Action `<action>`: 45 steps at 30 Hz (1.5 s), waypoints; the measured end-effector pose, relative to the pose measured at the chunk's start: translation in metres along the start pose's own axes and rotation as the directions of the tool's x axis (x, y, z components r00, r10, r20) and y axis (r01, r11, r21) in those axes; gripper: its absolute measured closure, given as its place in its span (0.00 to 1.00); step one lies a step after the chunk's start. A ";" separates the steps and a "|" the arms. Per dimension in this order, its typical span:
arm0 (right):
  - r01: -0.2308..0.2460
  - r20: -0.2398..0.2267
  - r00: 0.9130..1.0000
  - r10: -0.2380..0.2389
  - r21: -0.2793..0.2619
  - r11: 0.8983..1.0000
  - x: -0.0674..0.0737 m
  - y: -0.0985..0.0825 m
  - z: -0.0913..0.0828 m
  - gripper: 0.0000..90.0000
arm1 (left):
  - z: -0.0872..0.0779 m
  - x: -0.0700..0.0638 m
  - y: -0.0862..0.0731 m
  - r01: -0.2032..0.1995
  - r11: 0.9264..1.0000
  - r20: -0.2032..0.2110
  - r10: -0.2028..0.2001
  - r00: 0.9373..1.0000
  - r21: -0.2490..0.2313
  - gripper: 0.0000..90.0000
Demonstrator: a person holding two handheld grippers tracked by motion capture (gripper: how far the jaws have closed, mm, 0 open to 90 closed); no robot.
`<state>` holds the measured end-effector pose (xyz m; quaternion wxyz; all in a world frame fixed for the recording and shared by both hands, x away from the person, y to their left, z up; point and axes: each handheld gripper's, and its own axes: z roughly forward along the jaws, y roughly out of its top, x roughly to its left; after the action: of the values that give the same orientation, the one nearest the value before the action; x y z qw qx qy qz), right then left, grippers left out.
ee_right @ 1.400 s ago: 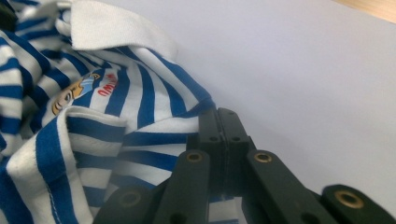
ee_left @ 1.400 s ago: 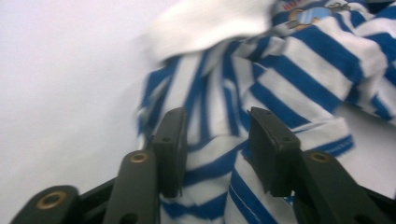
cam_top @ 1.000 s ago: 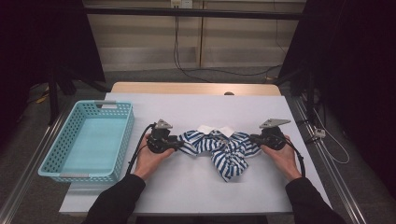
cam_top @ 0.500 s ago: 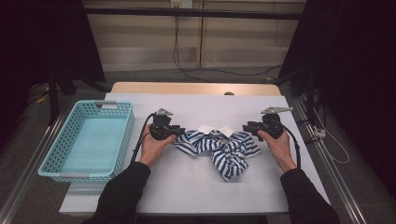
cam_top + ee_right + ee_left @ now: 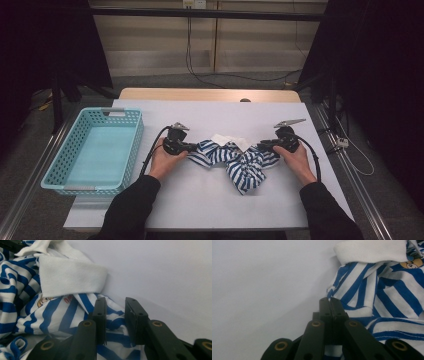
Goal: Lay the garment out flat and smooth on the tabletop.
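A crumpled blue-and-white striped shirt (image 5: 235, 160) lies on the white table (image 5: 200, 200), well to the right of the turquoise basket (image 5: 95, 150). The left gripper (image 5: 192, 147) has just pinched tight on the shirt's left edge. The right gripper (image 5: 261, 146), jaws narrowly parted and just closing, straddles the shirt's right edge.

We take the striped garment (image 5: 235, 160) as our landmark: it lies bunched on the white table (image 5: 200, 195), and the broad strip of table nearer to us than the garment is bare, as is the strip beyond it towards the far edge. To its left the left gripper (image 5: 187, 146) and its hand block the way, with the turquoise basket (image 5: 65, 175) farther left. To its right stands the right gripper (image 5: 265, 146), and past that hand the table lies bare to its edge.
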<state>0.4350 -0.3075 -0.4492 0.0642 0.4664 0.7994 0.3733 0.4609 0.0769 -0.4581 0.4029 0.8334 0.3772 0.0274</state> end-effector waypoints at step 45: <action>0.044 0.003 0.999 -0.044 -0.033 0.998 -0.004 0.012 0.000 0.73 | 0.003 0.006 0.006 0.000 1.000 -0.009 0.000 1.000 -0.004 0.82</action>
<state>0.4452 -0.3076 -0.4423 0.0812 0.4480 0.8030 0.3845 0.4698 0.0764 -0.4577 0.4030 0.8325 0.3788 0.0322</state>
